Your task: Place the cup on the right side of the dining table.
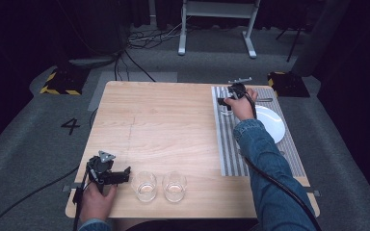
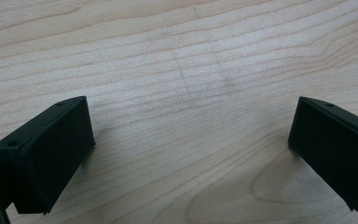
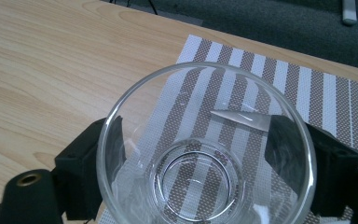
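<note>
Overhead, two glasses point(image 1: 160, 186) are standing on the counter point(image 1: 173, 120) near edge; right hand-held gripper point(image 1: 226, 107) is working at the far striped mat point(image 1: 231, 154). Left hand-held gripper point(image 2: 191, 149) is hanging wide, holding nothing. Right hand-held gripper point(image 3: 209, 163) is clasping a third glass point(image 3: 205, 144) over the mat point(image 3: 307, 98), likely mid-transfer.

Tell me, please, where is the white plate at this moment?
In the high view, the white plate lies on the striped placemat at the table's right side, beside the person's right hand and the right gripper.
</note>
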Demonstrator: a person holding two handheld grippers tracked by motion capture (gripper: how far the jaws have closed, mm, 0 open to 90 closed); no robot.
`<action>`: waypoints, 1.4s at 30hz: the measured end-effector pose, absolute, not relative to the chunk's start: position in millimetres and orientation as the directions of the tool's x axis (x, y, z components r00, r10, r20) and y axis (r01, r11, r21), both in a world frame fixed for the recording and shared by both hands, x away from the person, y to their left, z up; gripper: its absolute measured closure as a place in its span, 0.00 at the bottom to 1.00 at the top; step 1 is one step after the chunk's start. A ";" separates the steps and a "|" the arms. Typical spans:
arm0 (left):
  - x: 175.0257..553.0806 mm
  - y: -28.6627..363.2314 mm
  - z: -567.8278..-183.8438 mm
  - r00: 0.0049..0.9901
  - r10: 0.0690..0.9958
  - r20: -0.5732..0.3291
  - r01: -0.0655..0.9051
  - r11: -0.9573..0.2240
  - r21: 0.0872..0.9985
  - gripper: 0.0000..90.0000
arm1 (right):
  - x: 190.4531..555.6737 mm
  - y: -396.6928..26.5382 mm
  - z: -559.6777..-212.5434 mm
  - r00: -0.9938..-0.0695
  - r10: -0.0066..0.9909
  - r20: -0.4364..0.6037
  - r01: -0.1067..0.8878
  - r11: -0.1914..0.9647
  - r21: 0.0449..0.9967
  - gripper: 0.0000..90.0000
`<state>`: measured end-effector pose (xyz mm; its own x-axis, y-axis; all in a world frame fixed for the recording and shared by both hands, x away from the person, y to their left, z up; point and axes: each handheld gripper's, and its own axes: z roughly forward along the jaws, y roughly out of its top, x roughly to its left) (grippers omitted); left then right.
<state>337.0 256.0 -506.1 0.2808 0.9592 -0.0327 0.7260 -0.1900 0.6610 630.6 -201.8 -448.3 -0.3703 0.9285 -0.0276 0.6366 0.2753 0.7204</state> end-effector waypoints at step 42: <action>337.0 256.1 -506.1 0.281 0.959 -0.033 0.726 -0.190 0.661 0.00 | 560.2 -226.4 -392.9 -0.446 0.895 -0.023 0.553 0.296 0.779 0.20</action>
